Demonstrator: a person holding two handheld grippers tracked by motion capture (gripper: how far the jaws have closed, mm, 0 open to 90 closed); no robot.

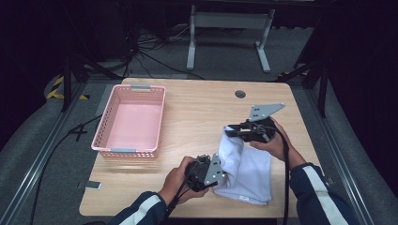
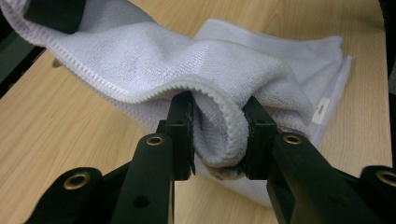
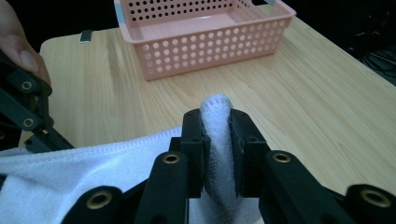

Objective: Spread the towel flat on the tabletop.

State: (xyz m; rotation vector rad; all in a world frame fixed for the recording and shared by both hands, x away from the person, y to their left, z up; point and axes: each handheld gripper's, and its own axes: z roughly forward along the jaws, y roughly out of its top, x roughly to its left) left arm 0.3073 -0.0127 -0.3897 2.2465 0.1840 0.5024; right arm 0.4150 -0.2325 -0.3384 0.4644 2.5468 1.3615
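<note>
Pink basket [image 1: 130,120] holds nothing; both grippers' jaws pinch the white towel [image 1: 246,171]

Soft, napped white cloth [image 2: 243,70] on matt wood-grain table [image 1: 197,117]; smooth perforated pink plastic basket [image 1: 130,121].

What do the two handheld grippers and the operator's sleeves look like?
The left gripper and right gripper are black, with brass-coloured rivets along the linkages, square black pads, a grey three-cornered plate on top and a trailing black cable. Sleeves are dark navy with a white stripe.
</note>
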